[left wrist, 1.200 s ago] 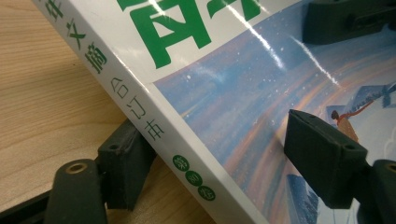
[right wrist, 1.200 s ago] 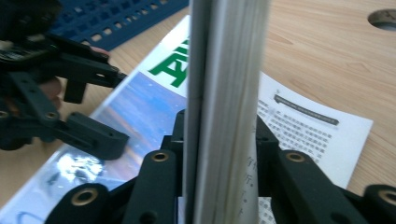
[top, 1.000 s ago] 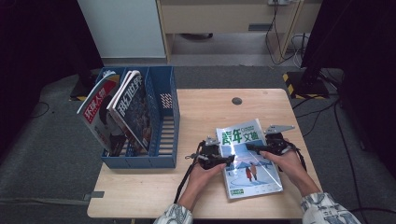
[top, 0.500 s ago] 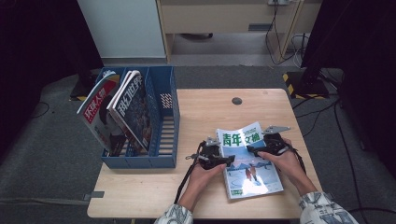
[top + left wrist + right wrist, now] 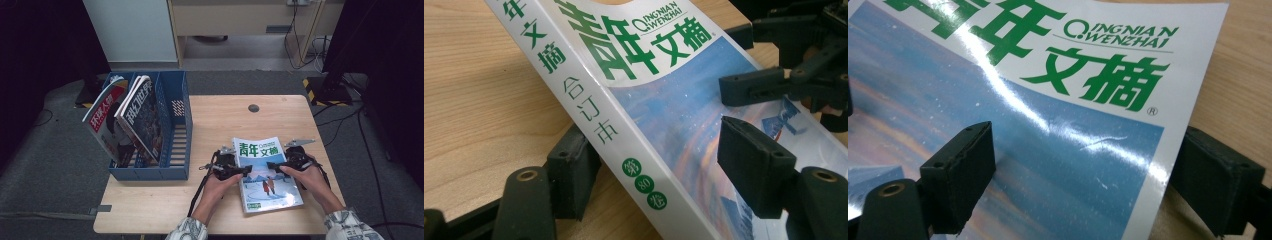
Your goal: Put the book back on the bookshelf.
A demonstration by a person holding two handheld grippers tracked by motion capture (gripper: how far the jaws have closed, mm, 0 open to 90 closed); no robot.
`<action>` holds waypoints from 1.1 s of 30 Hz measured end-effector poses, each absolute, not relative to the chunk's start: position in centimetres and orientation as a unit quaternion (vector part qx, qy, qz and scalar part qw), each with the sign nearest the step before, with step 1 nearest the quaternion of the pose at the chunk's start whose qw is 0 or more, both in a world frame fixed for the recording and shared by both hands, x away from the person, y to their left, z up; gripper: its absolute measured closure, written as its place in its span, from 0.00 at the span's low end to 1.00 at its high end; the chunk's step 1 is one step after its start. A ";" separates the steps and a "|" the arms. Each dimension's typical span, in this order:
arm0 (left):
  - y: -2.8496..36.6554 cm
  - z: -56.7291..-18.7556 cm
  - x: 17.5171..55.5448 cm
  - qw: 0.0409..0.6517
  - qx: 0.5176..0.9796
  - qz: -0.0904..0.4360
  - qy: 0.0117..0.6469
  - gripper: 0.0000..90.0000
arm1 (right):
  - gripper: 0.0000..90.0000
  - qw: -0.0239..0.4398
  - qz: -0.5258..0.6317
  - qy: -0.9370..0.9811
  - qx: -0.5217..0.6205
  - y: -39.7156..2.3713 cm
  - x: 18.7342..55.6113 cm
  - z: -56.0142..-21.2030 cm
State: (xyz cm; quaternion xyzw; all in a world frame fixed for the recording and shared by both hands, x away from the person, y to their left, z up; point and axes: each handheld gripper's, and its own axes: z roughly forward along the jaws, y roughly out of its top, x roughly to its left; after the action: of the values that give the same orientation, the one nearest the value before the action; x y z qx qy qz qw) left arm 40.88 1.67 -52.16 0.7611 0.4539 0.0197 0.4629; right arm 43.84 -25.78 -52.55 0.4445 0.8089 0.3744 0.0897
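The green-titled magazine (image 5: pixel 265 172) lay flat on the desk (image 5: pixel 215 125), well right of the blue file rack (image 5: pixel 172 140) that already held two magazines (image 5: pixel 127 120). The left gripper (image 5: pixel 240 170) straddled its spine, jaws apart; the right gripper (image 5: pixel 275 165) had just been opening over its free edge, nothing clamped. Filing remained, I judged. Pale wood desk, grey carpet, dark surroundings.

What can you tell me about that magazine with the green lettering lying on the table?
The thick glossy magazine with green Chinese lettering lies flat, cover up, on the light wooden table, near its front right. Its cover is white on top, with a blue snowy scene and small figures below; the white spine carries green characters. The left tongs straddle the spine edge, one jaw on the table, one over the cover. The right tongs straddle the opposite edge; their jaws have just been opening and are not pressing it.
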 end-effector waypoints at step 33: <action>1.2 -49.9 43.0 0.466 0.752 0.006 0.467 0.43 | 0.38 0.045 0.413 0.805 0.424 -24.8 42.0 -52.5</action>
State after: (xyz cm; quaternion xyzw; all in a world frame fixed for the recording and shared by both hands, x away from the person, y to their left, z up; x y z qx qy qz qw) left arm 43.00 1.23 -49.93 0.7518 0.4666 0.0060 0.4659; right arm 42.02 -24.80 -52.53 0.4242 0.8048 0.4127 0.0453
